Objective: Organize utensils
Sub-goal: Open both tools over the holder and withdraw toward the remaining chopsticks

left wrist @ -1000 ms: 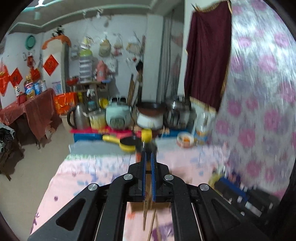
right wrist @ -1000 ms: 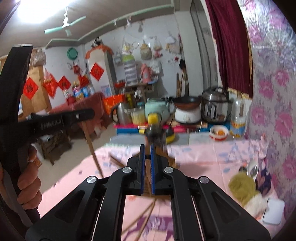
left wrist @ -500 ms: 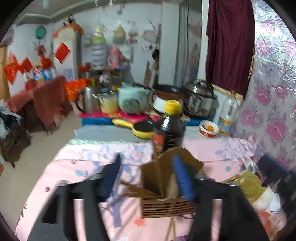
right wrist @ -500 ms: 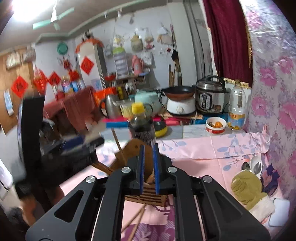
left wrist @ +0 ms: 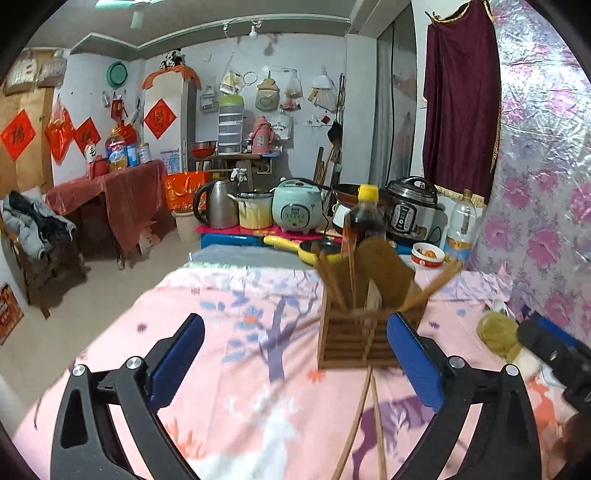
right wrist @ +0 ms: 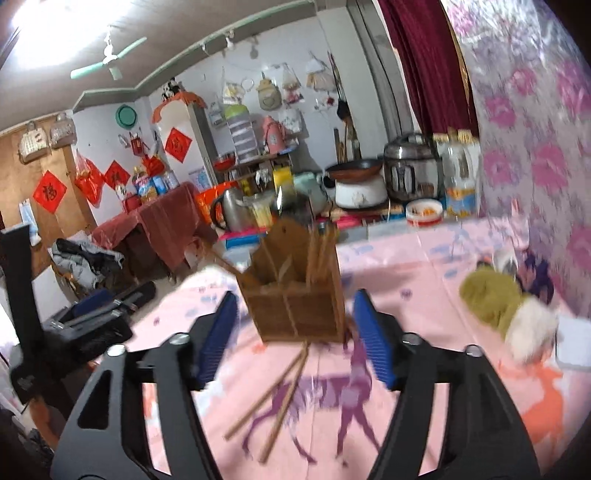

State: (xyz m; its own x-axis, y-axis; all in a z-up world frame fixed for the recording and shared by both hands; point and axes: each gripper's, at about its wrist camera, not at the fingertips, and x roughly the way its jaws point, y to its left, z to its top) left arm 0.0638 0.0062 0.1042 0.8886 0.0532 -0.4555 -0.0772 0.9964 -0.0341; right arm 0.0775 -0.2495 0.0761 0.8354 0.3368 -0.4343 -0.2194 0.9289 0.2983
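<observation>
Tablecloth (right wrist: 424, 280): holder (right wrist: 295, 314) beyond hand-held gripper (right wrist: 295, 343)

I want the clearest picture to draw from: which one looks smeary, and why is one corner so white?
Right wrist view: smeared by motion, the wooden holder and loose chopsticks soft, ceiling light glaring white at top left. Left wrist view: sharper and evenly lit, walls bent by the fisheye lens.

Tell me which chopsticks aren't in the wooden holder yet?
The pair of chopsticks lying flat on the pink tablecloth, just in front of the holder. The others stand inside it.
</observation>
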